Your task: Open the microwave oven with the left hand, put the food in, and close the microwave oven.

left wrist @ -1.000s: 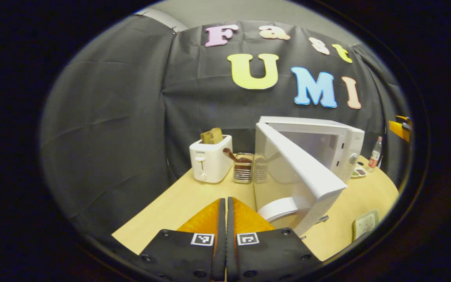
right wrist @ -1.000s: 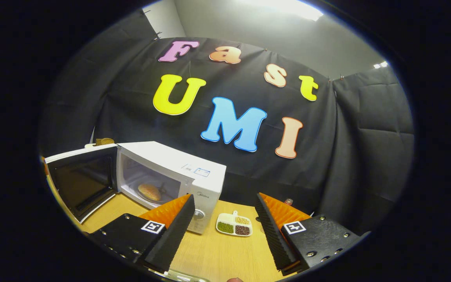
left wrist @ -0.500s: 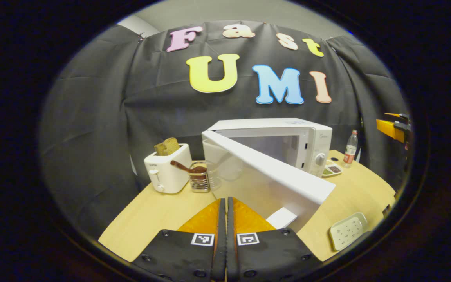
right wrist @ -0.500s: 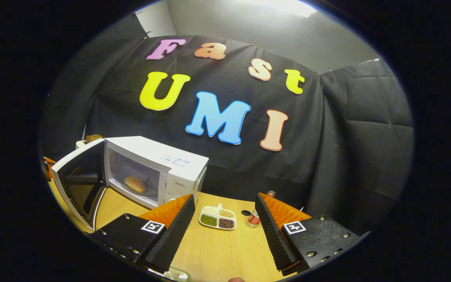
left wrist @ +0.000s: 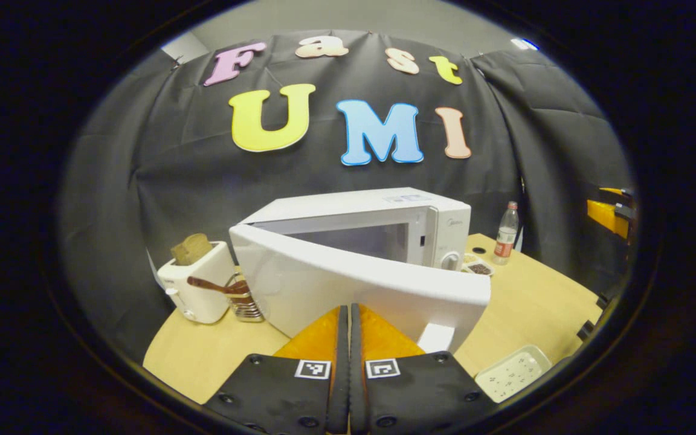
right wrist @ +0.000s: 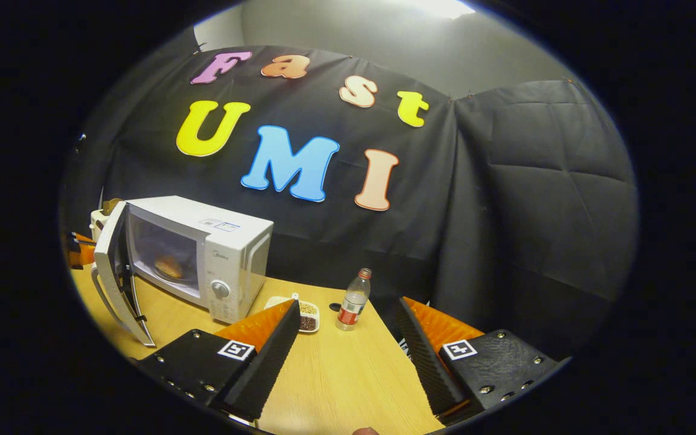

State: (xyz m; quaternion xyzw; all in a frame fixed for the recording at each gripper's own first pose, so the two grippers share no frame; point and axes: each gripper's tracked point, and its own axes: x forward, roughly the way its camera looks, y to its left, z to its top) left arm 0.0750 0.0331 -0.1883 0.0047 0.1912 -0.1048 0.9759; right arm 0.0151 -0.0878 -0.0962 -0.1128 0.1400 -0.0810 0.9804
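The left tool (left wrist: 348, 338), its fingers pressed together with nothing between them, sits at the bottom centre of the left gripper view, right up against the outer face of the white microwave door (left wrist: 348, 290); whether the tips actually touch the door cannot be told. The boxy white microwave oven (left wrist: 378, 226) fills the middle of that frame, its long axis running left to right, its door ajar and angled toward the lower right. In the right gripper view the microwave oven (right wrist: 203, 248) stands at the left of the frame on the pale wooden tabletop (right wrist: 336, 374), front facing lower left, the door (right wrist: 115, 275) swung partway open. Inside the cavity lies a round brown bun (right wrist: 168, 266) (the food, already placed). The right tool (right wrist: 348, 347) hovers at the bottom centre, fingers spread wide and empty, well apart from the oven.
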